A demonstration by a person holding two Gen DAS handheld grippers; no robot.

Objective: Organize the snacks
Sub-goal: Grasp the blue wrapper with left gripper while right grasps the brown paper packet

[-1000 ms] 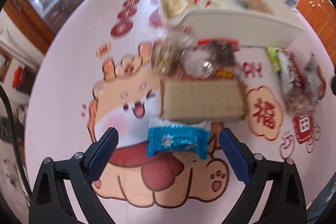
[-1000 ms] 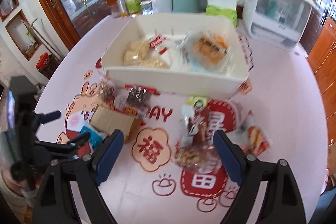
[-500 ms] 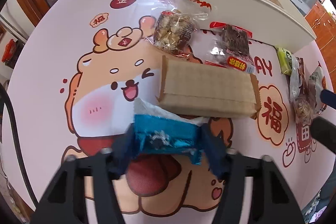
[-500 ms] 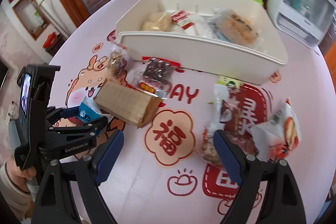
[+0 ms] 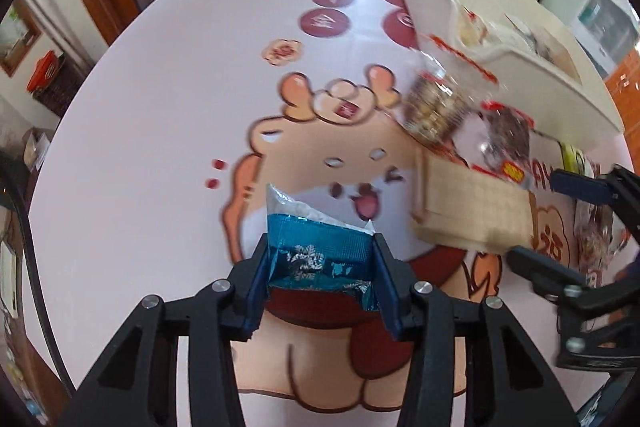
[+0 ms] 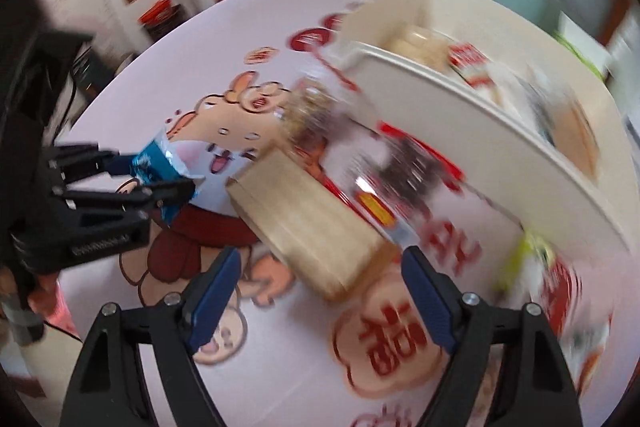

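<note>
Near the white bin [image 5: 532, 75], several snacks already inside; left gripper [image 5: 320, 279] clamped on blue wafer pack [image 5: 316, 247], not yet binned; right gripper [image 6: 320, 291] spread wide by tan box [image 6: 304, 219]; clear packets [image 5: 436, 103] remain outside.

The left gripper [image 5: 320, 283] has clamped the blue snack packet [image 5: 320, 251] and lifted it off the table.
</note>
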